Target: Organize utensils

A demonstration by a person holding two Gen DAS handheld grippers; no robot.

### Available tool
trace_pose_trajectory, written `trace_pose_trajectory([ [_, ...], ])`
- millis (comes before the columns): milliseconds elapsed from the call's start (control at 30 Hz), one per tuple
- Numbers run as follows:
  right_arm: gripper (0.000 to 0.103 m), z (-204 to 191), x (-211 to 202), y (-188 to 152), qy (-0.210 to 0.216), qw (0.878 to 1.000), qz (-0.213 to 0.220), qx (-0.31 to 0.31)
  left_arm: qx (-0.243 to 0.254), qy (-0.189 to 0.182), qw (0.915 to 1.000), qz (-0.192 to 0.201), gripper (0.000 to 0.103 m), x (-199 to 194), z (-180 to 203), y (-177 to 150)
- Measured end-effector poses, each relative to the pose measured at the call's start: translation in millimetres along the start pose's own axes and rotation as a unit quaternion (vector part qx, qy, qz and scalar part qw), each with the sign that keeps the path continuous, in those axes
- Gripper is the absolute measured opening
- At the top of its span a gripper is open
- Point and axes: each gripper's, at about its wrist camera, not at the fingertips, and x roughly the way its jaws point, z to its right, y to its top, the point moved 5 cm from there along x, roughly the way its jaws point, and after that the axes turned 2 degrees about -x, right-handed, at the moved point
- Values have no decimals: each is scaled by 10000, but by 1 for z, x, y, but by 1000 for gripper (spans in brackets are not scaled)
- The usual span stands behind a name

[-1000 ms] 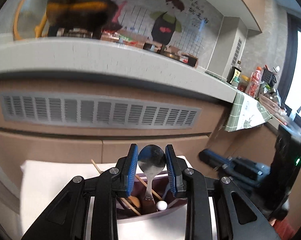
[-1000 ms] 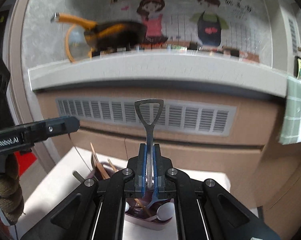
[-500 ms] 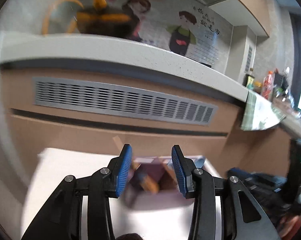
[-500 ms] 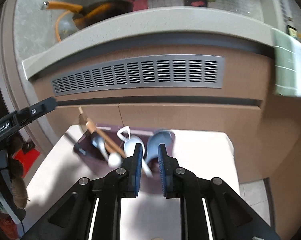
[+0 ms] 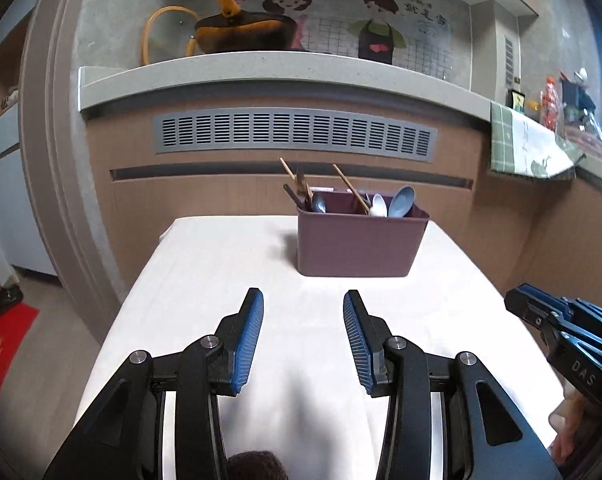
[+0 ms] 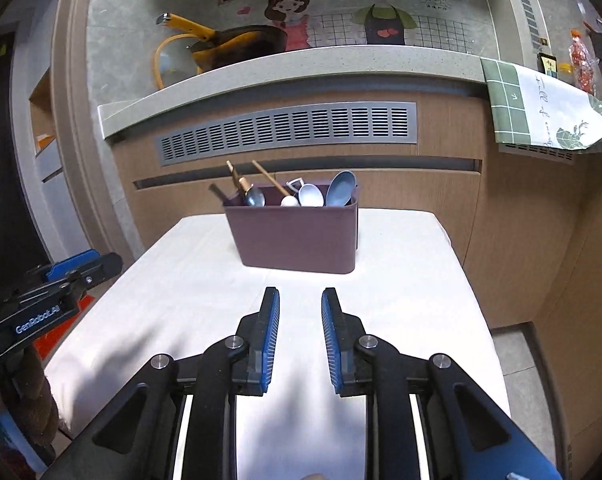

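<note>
A purple utensil caddy [image 5: 357, 244] [image 6: 297, 240] stands at the far end of the white table [image 5: 221, 264] [image 6: 401, 280]. Out of it stick a blue spoon [image 5: 403, 202] [image 6: 341, 188], a pale spoon [image 6: 311, 195], a metal spoon [image 5: 318, 204] [image 6: 255, 199] and wooden chopsticks [image 5: 351, 190] [image 6: 269, 179]. My left gripper [image 5: 303, 300] is wide open and empty, well short of the caddy. My right gripper [image 6: 300, 294] is also back from the caddy, with its jaws opening and nothing between them. Each gripper shows at the edge of the other's view [image 5: 519, 302] [image 6: 101, 264].
Behind the table is a wooden cabinet front with a grey vent grille [image 5: 295, 134] under a stone counter [image 6: 301, 68]. A frying pan [image 5: 241, 34] sits on the counter. A green cloth [image 6: 541, 108] hangs at the right. A red mat [image 5: 1, 344] lies on the floor left of the table.
A second ago each gripper held a utensil upright over the caddy. Both have let go, opened and drawn back along the table; the utensils now stand in the caddy.
</note>
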Motion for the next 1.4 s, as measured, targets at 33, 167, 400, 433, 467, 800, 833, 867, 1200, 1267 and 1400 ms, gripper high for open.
trace_pose_trajectory([
  [33, 20, -2, 0, 0, -1, 10000, 0, -29, 1, -6, 10000, 9, 43, -1, 0, 0],
  [167, 20, -6, -1, 2, 25, 10000, 11, -96, 13, -22, 10000, 74, 43, -5, 1, 3],
  [400, 20, -7, -1, 1, -9, 9999, -11, -113, 70, -79, 9999, -20, 43, -3, 2, 0],
  [433, 20, -7, -1, 1, -25, 9999, -13, -126, 77, -94, 9999, -37, 43, -3, 3, 0],
  [467, 20, -7, -1, 1, -31, 9999, -24, -134, 80, -100, 9999, -47, 43, -2, 3, 0],
  [800, 20, -6, 2, 0, -27, 9999, -72, -124, 108, -156, 9997, -141, 43, 1, 5, -3],
  [833, 20, -6, 2, 0, -29, 9999, -79, -120, 110, -157, 9997, -144, 43, 1, 5, -3],
  [867, 20, -6, 2, 0, -30, 9999, -82, -113, 111, -153, 9997, -142, 43, 0, 5, -3],
  [1200, 20, -4, 4, -2, -38, 9999, -129, -72, 110, -179, 9996, -201, 43, 2, 6, -7],
  [1267, 20, -4, 5, -2, -47, 9999, -131, -71, 110, -175, 9996, -203, 43, 2, 6, -7],
  [1400, 20, -4, 5, -2, -33, 9999, -141, -62, 110, -174, 9996, -214, 43, 3, 5, -7],
])
